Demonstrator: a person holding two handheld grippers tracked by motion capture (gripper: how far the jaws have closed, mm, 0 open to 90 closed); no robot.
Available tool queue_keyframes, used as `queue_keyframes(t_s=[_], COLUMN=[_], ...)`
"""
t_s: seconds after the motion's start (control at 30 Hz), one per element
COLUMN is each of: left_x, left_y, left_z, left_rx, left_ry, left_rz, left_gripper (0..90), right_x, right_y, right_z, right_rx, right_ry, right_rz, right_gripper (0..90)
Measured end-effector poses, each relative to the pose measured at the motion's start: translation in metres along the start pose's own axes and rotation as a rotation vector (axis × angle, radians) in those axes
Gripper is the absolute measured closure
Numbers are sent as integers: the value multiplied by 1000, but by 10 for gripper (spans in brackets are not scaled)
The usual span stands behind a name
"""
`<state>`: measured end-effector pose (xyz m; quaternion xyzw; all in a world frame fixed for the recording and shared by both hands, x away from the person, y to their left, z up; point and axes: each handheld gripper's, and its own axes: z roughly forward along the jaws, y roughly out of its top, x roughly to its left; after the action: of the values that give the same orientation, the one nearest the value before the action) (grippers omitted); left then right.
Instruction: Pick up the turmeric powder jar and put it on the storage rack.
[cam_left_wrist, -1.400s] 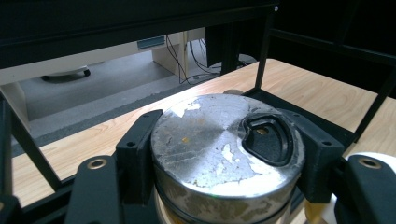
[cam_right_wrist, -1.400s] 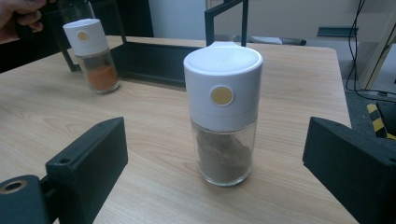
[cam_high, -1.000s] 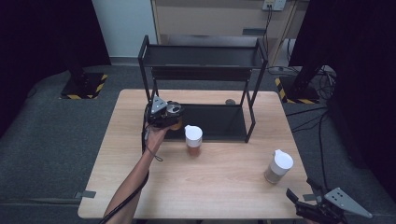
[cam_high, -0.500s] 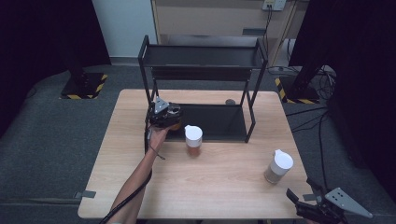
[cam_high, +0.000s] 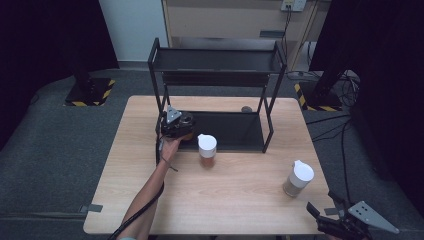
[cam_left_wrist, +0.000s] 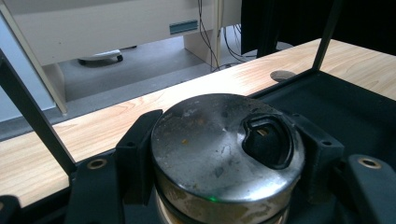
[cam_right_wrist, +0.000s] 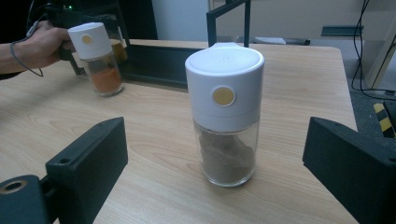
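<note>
the left gripper (cam_high: 176, 125) clamps a round metal-lidded jar (cam_left_wrist: 227, 148), upright on the black metal rack's lower shelf (cam_high: 235, 131). the left gripper view shows its black pour opening. the right gripper (cam_high: 345, 222), jaws apart, faces the white-capped glass shaker (cam_right_wrist: 225, 114).

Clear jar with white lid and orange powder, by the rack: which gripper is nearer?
Left. The left gripper, shut on a metal-lidded jar, sits just beside the orange-powder jar. The right gripper is at the table's near right corner, jaws open toward the brown-powder jar.
</note>
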<state>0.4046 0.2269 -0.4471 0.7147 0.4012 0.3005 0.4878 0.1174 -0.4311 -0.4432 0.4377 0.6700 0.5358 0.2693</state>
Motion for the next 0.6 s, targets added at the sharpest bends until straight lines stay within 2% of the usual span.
queue_keyframes(t_s=[0.3, 0.6], left_x=[0, 3], left_y=[-7, -16], left_z=[1, 1], left_rx=[-6, -34], left_ry=[2, 0], left_rz=[-3, -41], left_gripper=[339, 337], right_x=[0, 0], right_y=[0, 0], right_z=[0, 0], right_rx=[0, 0], right_ry=[1, 2], right_rz=[0, -1], right_gripper=[66, 66])
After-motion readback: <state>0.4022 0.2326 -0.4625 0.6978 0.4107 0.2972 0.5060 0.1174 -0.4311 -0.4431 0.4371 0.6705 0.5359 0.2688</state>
